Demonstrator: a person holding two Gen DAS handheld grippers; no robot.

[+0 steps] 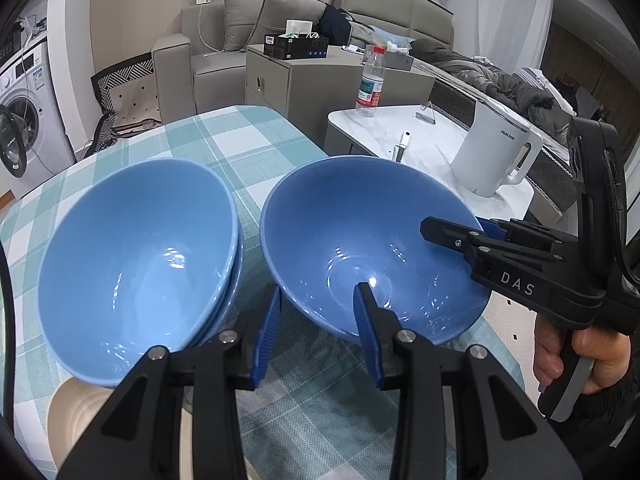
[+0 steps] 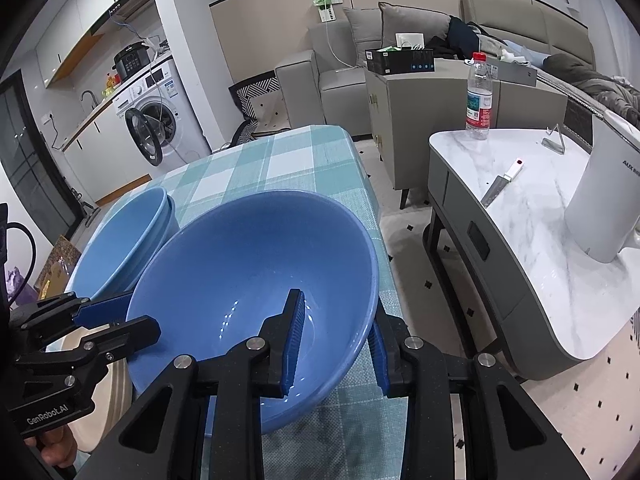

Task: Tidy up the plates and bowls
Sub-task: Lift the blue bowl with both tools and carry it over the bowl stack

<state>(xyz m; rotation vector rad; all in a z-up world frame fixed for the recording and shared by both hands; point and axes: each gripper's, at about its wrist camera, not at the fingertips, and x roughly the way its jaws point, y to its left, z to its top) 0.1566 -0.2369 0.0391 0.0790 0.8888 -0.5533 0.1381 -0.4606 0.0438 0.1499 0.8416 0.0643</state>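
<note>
Both grippers, left gripper (image 1: 318, 336) and right gripper (image 2: 336, 340), straddle the loose blue bowl's (image 1: 360, 236) rim with jaws parted, not yet clamped; glazed, slippery, breakable.

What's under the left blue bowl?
The left blue bowl sits nested in at least one more blue bowl; only its rim shows. How many lie beneath is hidden. A cream plate peeks out below.
</note>
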